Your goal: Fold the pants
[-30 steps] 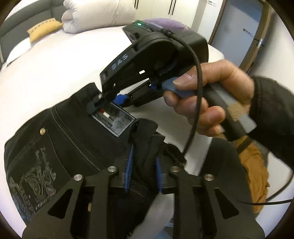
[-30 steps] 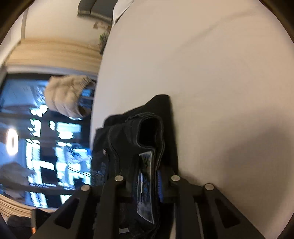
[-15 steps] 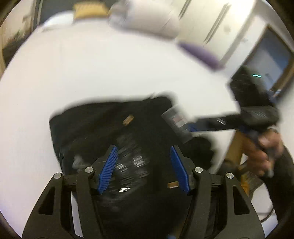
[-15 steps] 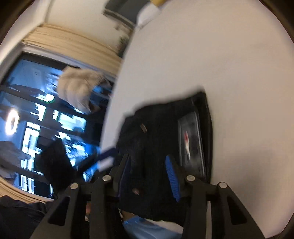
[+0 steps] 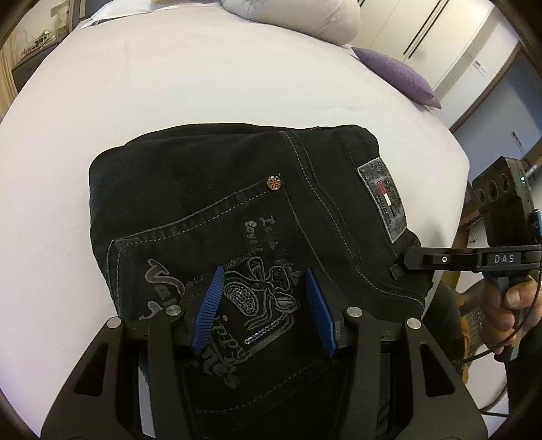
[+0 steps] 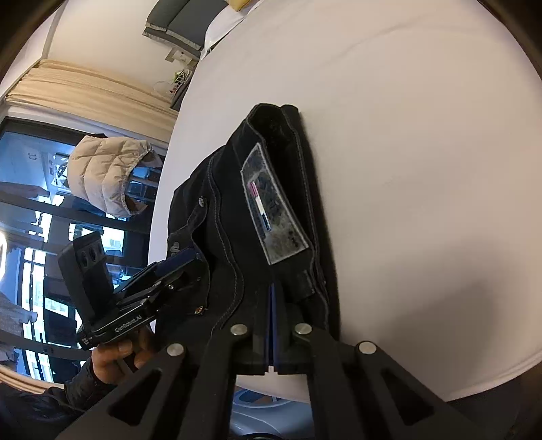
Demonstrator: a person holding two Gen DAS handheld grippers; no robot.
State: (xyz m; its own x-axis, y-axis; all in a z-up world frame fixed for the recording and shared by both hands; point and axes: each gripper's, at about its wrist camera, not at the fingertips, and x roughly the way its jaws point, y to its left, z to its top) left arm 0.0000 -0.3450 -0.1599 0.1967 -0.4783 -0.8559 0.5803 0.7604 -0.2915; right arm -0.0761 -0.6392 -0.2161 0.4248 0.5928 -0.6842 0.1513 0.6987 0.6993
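Observation:
Black jeans [image 5: 216, 203] lie folded in a compact stack on the white bed [image 5: 169, 84], back pocket and grey brand patch facing up. They also show in the right wrist view [image 6: 237, 220]. My left gripper [image 5: 264, 304] is open, its blue pads hovering over the embroidered pocket and holding nothing. My right gripper [image 6: 272, 325] has its blue pads pressed together at the waistband edge next to the patch. In the left wrist view it [image 5: 411, 262] touches the jeans' right corner. Whether any cloth is between its pads is hidden.
A white duvet [image 5: 298, 13] and a purple pillow [image 5: 396, 74] lie at the far side of the bed. The bed's near edge [image 6: 440, 379] runs just beyond the jeans. A beige puffer jacket [image 6: 105, 172] hangs by the dark window.
My left gripper let go of the bunched cloth, opened and drew back above the pocket. The jeans now lie flat. My right gripper opened briefly, then shut at the waistband edge.

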